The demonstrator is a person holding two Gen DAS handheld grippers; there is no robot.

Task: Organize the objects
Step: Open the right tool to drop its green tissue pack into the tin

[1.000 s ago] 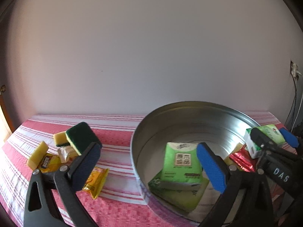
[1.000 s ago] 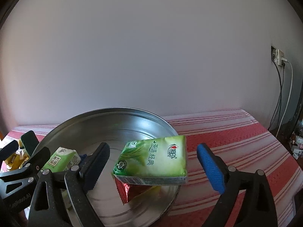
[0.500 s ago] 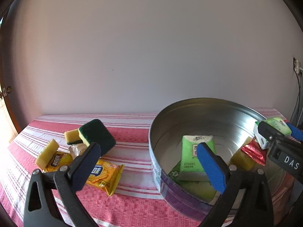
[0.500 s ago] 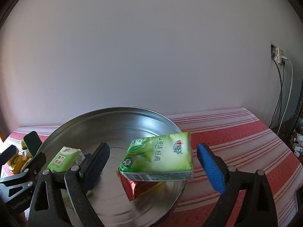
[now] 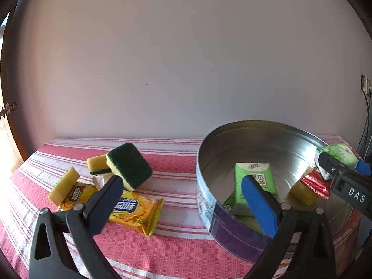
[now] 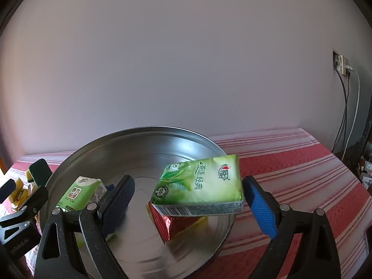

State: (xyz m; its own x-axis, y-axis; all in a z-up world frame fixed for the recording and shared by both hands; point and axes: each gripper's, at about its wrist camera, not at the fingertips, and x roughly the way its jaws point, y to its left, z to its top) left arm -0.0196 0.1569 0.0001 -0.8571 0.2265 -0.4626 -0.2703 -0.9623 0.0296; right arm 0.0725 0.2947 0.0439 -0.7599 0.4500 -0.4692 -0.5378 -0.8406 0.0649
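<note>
The round metal tin (image 5: 267, 139) is the landmark here — shiny inside, with a printed purple band on its outer wall. Its near edge is cut off behind the left gripper (image 5: 183, 200), whose 2 fingers stand wide apart with nothing between them: 1 dark textured pad over the snack packets, 1 blue pad in front of the tin wall.

Inside the tin, a green tissue pack (image 5: 254, 186) leans on flat green packets that the blue pad partly hides. At the tin's right side, a yellow block (image 5: 302, 194) and a crinkled red foil packet (image 5: 315, 184) are half covered, so their full shapes are unclear.

The right gripper (image 6: 187, 194) is spread open over the tin; a glossy green tissue packet (image 6: 200, 186) sits tilted between its pads, and whether the blue pad touches it is hard to tell. The red foil lies just beneath it.

Left of the tin, on the red-and-white striped cloth (image 5: 176, 176), lie a rounded green-topped sponge (image 5: 130, 165), 2 smaller yellow sponge pieces, and an orange snack packet (image 5: 137, 209) — plus another packet mostly hidden under them.
</note>
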